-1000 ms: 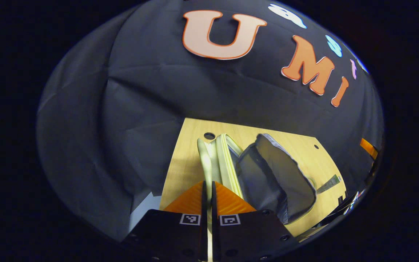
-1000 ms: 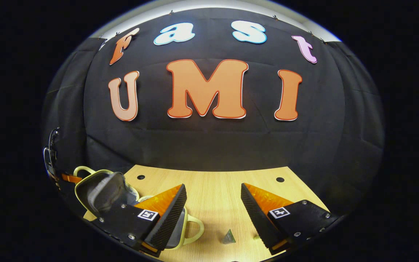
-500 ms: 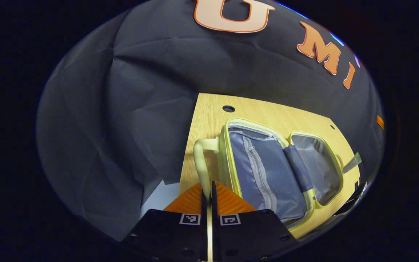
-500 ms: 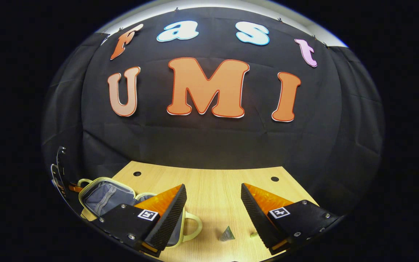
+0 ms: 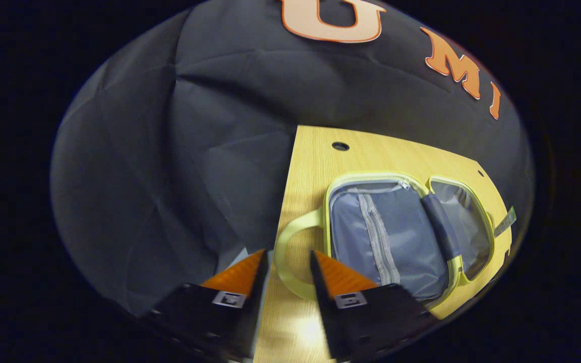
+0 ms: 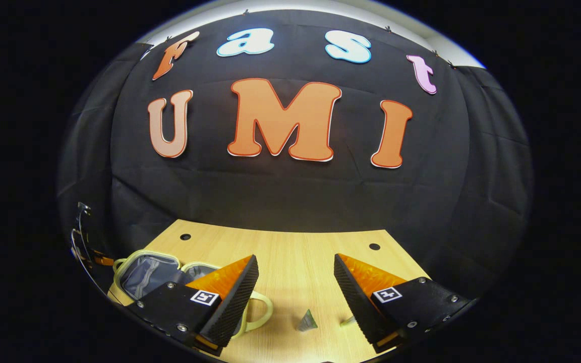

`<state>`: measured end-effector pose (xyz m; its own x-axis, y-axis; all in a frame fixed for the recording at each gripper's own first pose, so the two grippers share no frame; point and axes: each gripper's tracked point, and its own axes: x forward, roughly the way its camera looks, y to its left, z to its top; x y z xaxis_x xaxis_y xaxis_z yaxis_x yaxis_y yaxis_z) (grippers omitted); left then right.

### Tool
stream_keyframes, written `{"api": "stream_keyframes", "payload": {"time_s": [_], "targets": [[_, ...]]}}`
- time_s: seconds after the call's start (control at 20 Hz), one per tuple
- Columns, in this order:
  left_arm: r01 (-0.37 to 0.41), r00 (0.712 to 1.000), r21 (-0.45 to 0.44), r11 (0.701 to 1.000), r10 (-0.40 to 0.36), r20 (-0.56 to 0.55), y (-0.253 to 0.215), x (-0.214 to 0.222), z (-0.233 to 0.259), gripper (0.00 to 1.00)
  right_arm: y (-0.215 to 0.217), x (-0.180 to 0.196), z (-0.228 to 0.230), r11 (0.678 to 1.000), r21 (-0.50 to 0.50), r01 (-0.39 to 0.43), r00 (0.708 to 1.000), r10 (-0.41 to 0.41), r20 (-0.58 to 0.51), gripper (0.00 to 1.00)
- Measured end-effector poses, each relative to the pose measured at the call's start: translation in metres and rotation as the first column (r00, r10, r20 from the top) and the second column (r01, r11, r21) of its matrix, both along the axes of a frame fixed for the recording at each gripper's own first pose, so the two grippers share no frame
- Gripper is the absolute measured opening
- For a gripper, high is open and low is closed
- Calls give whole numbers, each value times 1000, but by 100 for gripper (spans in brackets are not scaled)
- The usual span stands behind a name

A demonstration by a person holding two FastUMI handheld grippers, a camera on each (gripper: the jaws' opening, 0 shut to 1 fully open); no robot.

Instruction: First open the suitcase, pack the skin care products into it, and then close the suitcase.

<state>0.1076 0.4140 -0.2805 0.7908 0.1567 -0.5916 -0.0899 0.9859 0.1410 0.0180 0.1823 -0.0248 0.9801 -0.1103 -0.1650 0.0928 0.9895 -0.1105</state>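
Both sets of jaws stand apart with nothing between their pads. On the left gripper (image 5: pixel 286 262), the orange fingers (image 5: pixel 240 275) straddle the near curve of the pale yellow-green handle (image 5: pixel 284 254) without pressing on it; the loop lies flat on the worktop (image 5: pixel 315 161) and passes through the gap just ahead of the tips. Beyond and to the right of these jaws, the suitcase (image 5: pixel 386 237) lies spread open, its grey lined half with a zip pocket nearest and the second half (image 5: pixel 464 222) hinged farther right. A thin grey-green item (image 5: pixel 505 222) sits past that far half, near the worktop edge; what it is cannot be told.

On the right gripper (image 6: pixel 295 282), the jaws are wide apart above bare wood. The open suitcase (image 6: pixel 147 272) sits to the left, partly behind the left finger, its other handle (image 6: pixel 263 312) curving out beside that fingertip. A small grey-green cone-shaped item (image 6: pixel 307 321) rests between the fingers, touching neither, and a pale sliver (image 6: pixel 348 319) pokes out beside the right finger.
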Motion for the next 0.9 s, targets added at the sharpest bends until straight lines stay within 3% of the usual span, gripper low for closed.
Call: {"api": "stream_keyframes", "payload": {"time_s": [0.15,0.6,0.9], "targets": [[-1,996,75,997,-5,84,-19,1,39,96,-9,-5,-4,1000,-2,1,1000,-1,0,95],[89,948,70,994,-106,301,-175,6,145,96,-61,-14,-12,1000,6,6,1000,-7,9,95],[148,920,10,989,-142,365,-310,9,169,96,-120,-5,-18,1000,13,4,1000,-4,-8,95]]}}
